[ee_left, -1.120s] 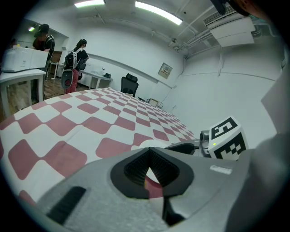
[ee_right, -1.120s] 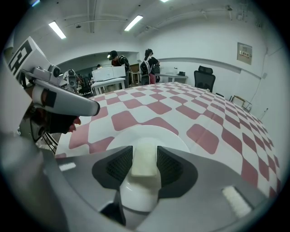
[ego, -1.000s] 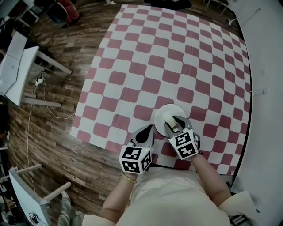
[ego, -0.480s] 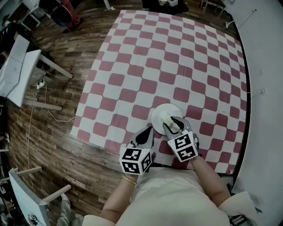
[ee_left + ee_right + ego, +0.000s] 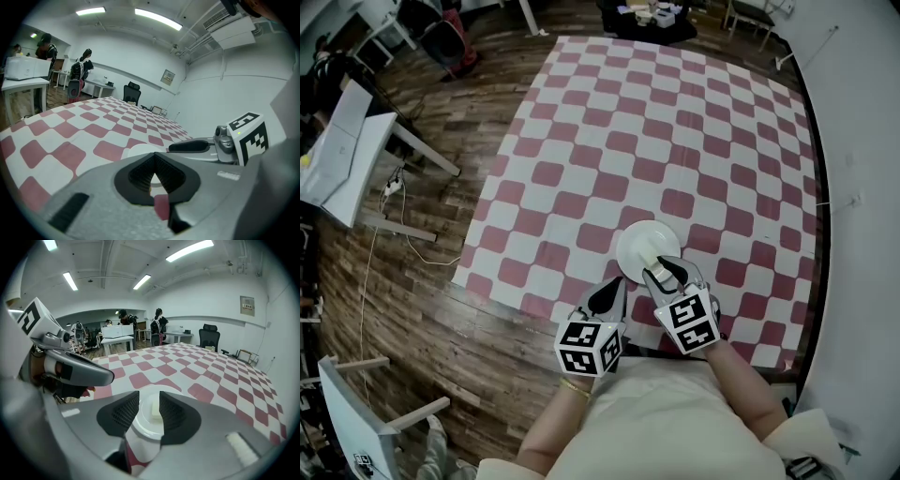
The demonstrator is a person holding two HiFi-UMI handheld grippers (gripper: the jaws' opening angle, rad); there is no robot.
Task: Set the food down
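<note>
— What is nearest to us?
— The two grippers. The left gripper has its jaws pressed together with nothing in them. It hangs just beside the right one.
— And the right gripper?
— Its jaws are spread, but they have just been closing a little. Nothing is pinched. Through the gap you only see the food lying down below.
— Where is the food, then?
— On the white plate, just past the jaw tips. It is a small pale block, and nothing touches it.
— What is new?
— A moment ago the right jaws stood wide around the food, low over the plate. Now that gripper has pulled back and up, and the food stays put.
— So is the job done?
— I think so. The food is set down and let go. The hands only need to keep clear of the plate.
— What is farther away?
— The plate sits on a red and white checked cloth. The cloth lies on a wood floor, and a white table stands off to the side.
</note>
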